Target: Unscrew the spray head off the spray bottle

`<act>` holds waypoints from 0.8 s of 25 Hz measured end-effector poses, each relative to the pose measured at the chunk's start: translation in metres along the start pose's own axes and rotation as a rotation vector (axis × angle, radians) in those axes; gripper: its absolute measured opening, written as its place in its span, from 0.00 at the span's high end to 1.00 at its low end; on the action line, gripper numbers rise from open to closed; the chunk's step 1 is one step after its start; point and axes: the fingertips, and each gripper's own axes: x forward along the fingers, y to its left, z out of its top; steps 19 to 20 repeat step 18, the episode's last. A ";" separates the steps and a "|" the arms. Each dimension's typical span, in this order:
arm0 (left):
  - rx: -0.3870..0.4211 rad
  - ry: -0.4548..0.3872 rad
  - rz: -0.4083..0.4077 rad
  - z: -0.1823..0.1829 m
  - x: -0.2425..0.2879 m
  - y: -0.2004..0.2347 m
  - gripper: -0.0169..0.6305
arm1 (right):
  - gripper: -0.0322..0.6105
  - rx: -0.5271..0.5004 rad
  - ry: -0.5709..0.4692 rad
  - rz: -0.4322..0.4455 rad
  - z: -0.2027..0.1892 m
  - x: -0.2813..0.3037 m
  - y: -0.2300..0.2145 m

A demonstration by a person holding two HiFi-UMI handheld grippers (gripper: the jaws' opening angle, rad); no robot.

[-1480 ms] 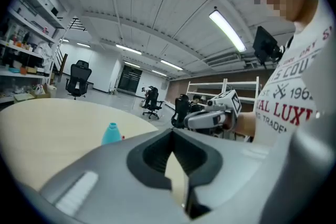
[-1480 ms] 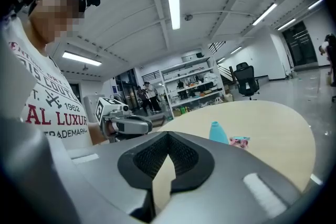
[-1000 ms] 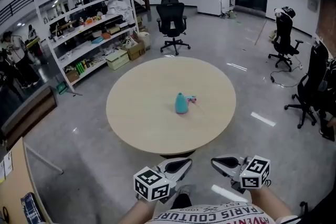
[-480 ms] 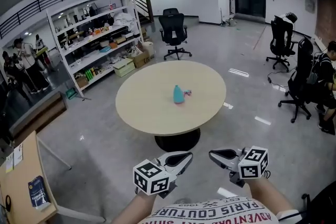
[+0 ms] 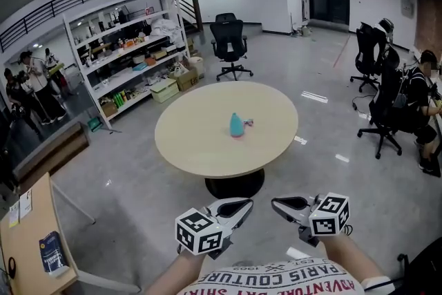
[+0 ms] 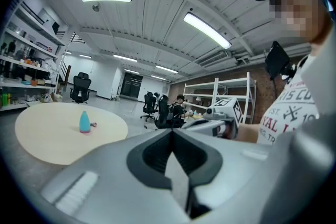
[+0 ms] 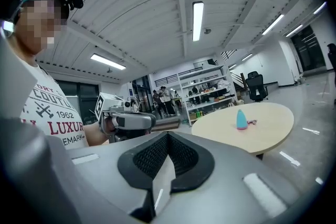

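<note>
A teal spray bottle (image 5: 237, 126) stands upright near the middle of the round beige table (image 5: 200, 148). A small pinkish piece (image 5: 248, 123) lies on the table just right of it. The bottle's top tapers to a bare neck. Both grippers are held close to my body, well short of the table. My left gripper (image 5: 244, 204) and right gripper (image 5: 278, 202) point toward each other, both shut and empty. The left gripper view shows the bottle (image 6: 84, 122) far off and shut jaws (image 6: 172, 132). The right gripper view shows the bottle (image 7: 241, 119) and shut jaws (image 7: 168, 136).
Grey floor lies between me and the table. Storage shelves (image 5: 117, 45) line the left wall, with people standing beside them. A black office chair (image 5: 230, 41) stands behind the table. More chairs and a seated person (image 5: 414, 97) are at the right. A wooden desk (image 5: 27, 231) is at lower left.
The table and bottle have dropped farther away and look smaller in the head view. Both grippers keep their places near my body, still shut. A seated person has come into view at the right.
</note>
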 end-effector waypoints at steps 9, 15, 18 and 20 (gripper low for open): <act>0.013 0.016 0.012 -0.004 0.003 -0.013 0.97 | 0.95 -0.011 -0.004 0.008 0.000 -0.011 0.004; 0.021 0.014 0.017 -0.003 0.006 -0.022 0.97 | 0.95 -0.019 -0.004 0.016 0.000 -0.018 0.006; 0.025 0.014 0.024 -0.003 0.004 -0.025 0.97 | 0.95 -0.021 -0.002 0.021 0.000 -0.019 0.009; 0.025 0.014 0.024 -0.003 0.004 -0.025 0.97 | 0.95 -0.021 -0.002 0.021 0.000 -0.019 0.009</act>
